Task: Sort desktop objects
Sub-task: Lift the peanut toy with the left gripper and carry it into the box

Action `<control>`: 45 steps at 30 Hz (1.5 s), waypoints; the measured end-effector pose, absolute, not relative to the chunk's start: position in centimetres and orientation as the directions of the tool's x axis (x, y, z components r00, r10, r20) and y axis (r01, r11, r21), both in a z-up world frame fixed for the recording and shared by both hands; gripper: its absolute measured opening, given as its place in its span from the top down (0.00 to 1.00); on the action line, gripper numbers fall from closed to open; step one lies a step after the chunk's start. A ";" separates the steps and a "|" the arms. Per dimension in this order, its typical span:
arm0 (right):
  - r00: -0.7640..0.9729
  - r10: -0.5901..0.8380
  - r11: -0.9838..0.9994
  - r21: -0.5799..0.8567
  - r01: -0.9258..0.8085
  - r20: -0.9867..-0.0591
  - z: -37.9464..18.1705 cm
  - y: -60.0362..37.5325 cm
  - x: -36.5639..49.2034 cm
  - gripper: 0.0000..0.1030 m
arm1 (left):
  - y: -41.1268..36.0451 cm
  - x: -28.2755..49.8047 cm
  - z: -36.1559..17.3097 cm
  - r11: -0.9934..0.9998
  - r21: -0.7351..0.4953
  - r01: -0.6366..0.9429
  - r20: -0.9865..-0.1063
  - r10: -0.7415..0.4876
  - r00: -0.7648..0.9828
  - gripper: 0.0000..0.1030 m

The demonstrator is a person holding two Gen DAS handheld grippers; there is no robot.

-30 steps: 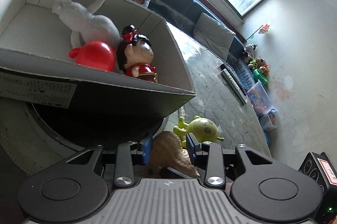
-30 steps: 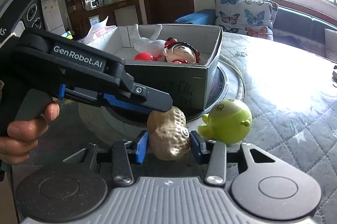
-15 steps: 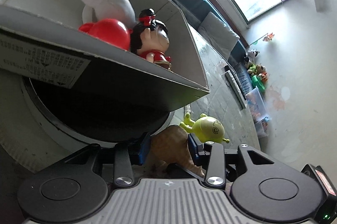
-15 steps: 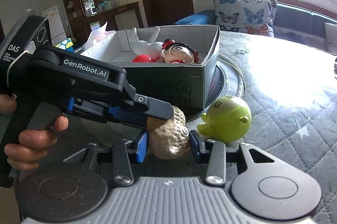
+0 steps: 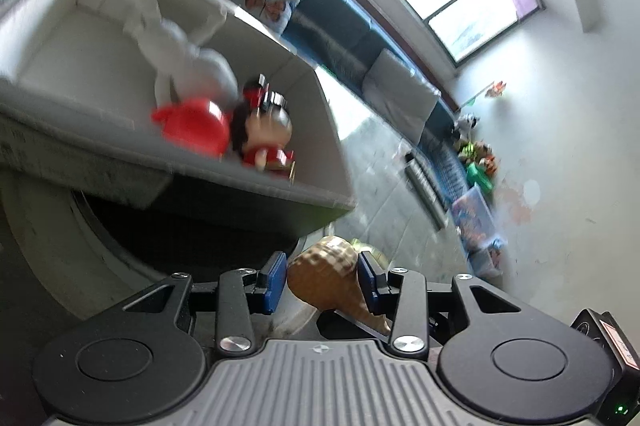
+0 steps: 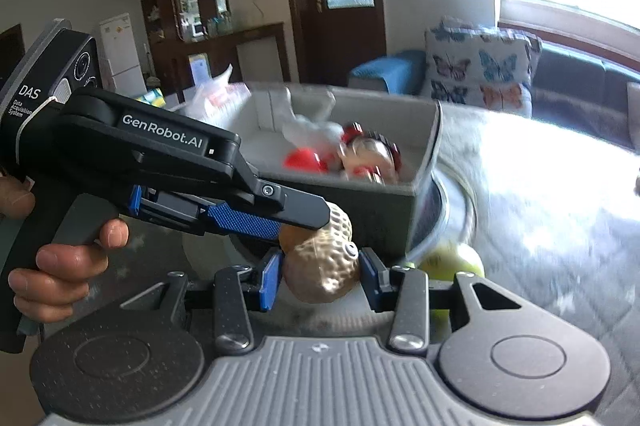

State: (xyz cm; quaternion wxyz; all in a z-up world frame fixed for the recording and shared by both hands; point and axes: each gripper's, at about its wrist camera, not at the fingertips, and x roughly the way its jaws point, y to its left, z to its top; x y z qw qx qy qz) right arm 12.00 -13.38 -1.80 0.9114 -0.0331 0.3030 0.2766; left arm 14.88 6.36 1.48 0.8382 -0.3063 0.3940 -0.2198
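A tan peanut-shaped toy (image 6: 324, 272) is held between both grippers in front of the grey cardboard box (image 6: 372, 214). My right gripper (image 6: 320, 280) is shut on its lower lobe. My left gripper (image 5: 323, 280) is shut on its other end (image 5: 332, 274), and its black body (image 6: 168, 150) reaches in from the left in the right wrist view. The box (image 5: 248, 178) holds a white plush (image 5: 188, 54), a red ball toy (image 5: 196, 124) and a black-haired doll in red (image 5: 264, 134). A green alien toy (image 6: 452, 260) lies on the table to the right, partly hidden.
The box stands on a round turntable (image 5: 52, 242) on a quilted grey table (image 6: 540, 210). A sofa with butterfly cushions (image 6: 480, 66) lies behind. A remote (image 5: 424, 186) lies far across the table. Toys and bins (image 5: 476, 186) sit by the wall.
Both grippers have risen with the peanut toy, and the box now sits lower and closer in both views. The green alien toy has stayed on the table, now mostly hidden.
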 end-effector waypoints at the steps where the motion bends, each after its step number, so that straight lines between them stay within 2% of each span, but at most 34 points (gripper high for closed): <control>1: 0.668 0.489 0.842 0.101 -0.531 -0.561 -1.3 -13.1 12.2 0.60 | 6.6 14.9 2.0 0.717 -0.684 0.133 -0.517 -0.605 0.605 0.59; 11: 0.676 0.526 0.815 0.079 -0.574 -0.516 1.1 -10.3 17.3 0.60 | 9.3 18.5 4.6 0.728 -0.676 0.115 -0.479 -0.553 0.682 0.59; 23: 0.639 0.531 0.825 0.167 -0.540 -0.557 -2.1 -9.4 22.4 0.60 | 10.1 22.9 1.8 0.756 -0.652 0.061 -0.537 -0.517 0.666 0.59; 45: 0.634 0.510 0.835 0.161 -0.526 -0.581 -3.1 -9.8 22.4 0.58 | 7.6 21.9 2.3 0.842 -0.518 0.150 -0.569 -0.470 0.675 0.59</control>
